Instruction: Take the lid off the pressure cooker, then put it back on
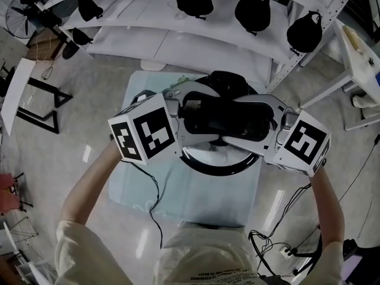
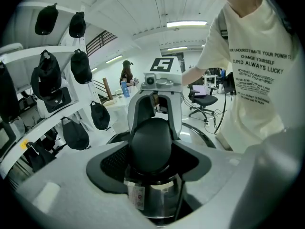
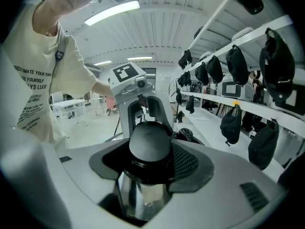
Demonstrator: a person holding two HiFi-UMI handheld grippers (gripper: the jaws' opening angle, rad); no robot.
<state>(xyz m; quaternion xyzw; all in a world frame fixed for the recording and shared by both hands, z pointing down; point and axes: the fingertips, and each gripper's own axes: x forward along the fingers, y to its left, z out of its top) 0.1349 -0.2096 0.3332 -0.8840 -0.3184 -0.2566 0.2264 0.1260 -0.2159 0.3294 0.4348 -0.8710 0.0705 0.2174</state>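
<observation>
the pressure cooker (image 1: 219,162) sits at the centre of the head view on a pale blue mat (image 1: 148,186) that covers the tabletop. below the frame's middle its round dark rim shows, and the two tools cover most of its top.

the left hand-held gripper (image 1: 193,121) comes in from the left of the frame and the right hand-held gripper (image 1: 256,124) from the right, and they face each other across the cooker. in the left gripper view the jaws stand fairly wide and are closed round a rounded black handle, the left handle (image 2: 151,144), with the shiny steel wall and a small label just under it. the right gripper view shows the same: jaws wide, clamped on the right handle (image 3: 150,144), with steel below.

this looks like the first step, taking the lid off, with both grips set. i cannot tell from these frames whether the lid has parted from the pot. i also cannot tell whether the handles belong to the lid alone or to lid and pot stacked together.

the next move likely calls for both hands to work evenly. if the lid locks by turning, it needs a twist first, then a straight level lift so that it doesn't jam on one side. there should be free mat at the lower part of the frame to set it down.

black caps (image 1: 252,8) hang on the shelf along the top of the frame, well apart from the work.
</observation>
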